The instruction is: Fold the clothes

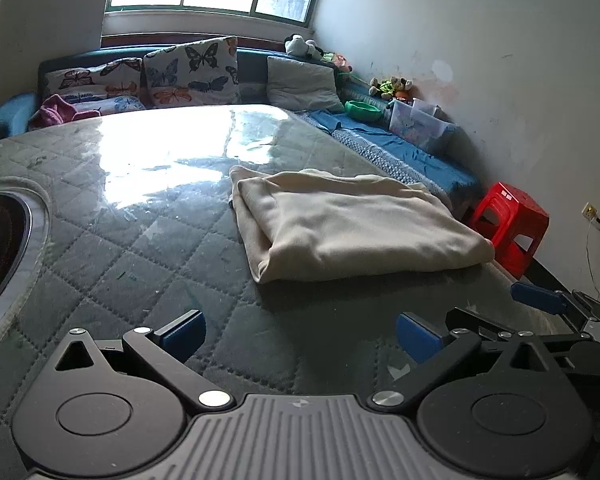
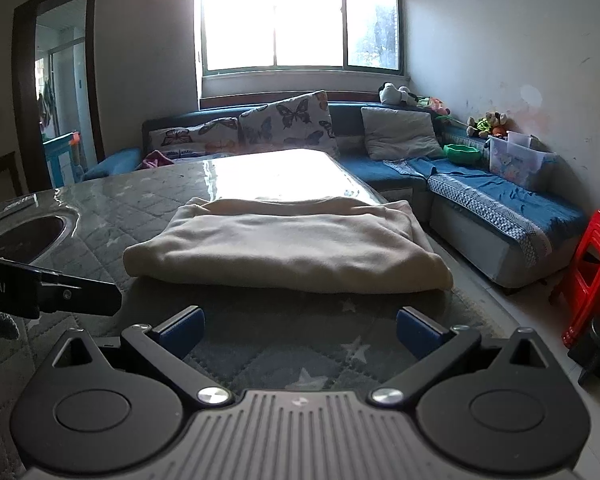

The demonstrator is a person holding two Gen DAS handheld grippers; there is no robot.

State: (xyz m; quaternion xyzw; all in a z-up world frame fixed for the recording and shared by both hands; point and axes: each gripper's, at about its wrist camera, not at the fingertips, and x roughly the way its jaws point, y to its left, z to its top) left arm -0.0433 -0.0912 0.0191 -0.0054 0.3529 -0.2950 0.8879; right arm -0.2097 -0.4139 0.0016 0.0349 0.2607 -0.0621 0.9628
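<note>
A cream garment (image 1: 352, 224) lies folded into a thick rectangle on the quilted grey table cover (image 1: 140, 248). It also shows in the right wrist view (image 2: 284, 244), straight ahead. My left gripper (image 1: 300, 338) is open and empty, hovering over the cover just short of the garment's near edge. My right gripper (image 2: 298, 330) is open and empty, also just short of the garment. The right gripper shows in the left wrist view (image 1: 556, 308) at the right edge; the left gripper's body shows in the right wrist view (image 2: 48, 288) at the left.
A round recessed cooktop (image 1: 0, 248) sits in the table at the left. A blue corner sofa (image 2: 500, 200) with butterfly pillows (image 2: 288, 120), toys and a clear box (image 2: 516, 160) runs behind and right. A red plastic stool (image 2: 592, 272) stands on the floor at the right.
</note>
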